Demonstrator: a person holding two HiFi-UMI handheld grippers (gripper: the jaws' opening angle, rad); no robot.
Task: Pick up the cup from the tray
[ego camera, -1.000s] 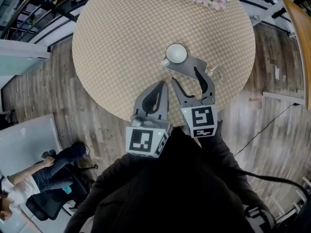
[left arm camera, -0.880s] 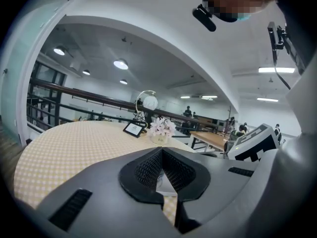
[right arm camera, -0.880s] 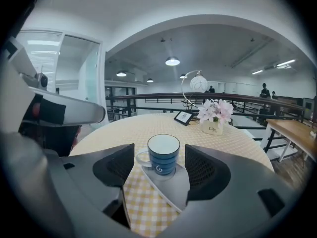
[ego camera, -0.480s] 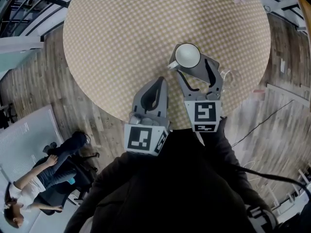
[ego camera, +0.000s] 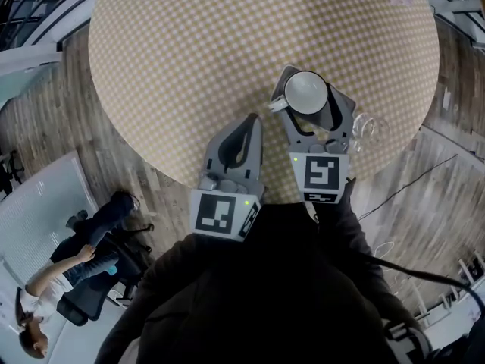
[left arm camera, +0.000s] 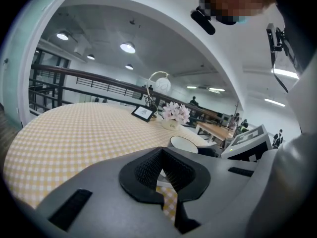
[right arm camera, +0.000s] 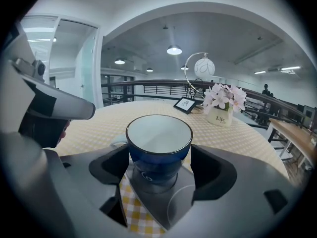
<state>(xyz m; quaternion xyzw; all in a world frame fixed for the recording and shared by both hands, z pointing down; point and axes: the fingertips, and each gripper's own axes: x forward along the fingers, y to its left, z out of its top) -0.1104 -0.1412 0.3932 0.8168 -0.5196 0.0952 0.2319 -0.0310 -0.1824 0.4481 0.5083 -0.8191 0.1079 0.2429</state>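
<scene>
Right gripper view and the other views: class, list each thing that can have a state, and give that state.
Blue ceramic cup with white inside: upright, empty.
Grey flat tray: lying on the checked table, cup on it.
Right tool: jaws opening, cup between them, not gripped.
Left tool: jaws together, nothing between them.
White pot of pink flowers: upright.

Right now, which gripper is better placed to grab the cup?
The right gripper: its jaws are opening with the cup between them on the tray, not yet gripped. The left gripper is shut, short of the cup.
</scene>
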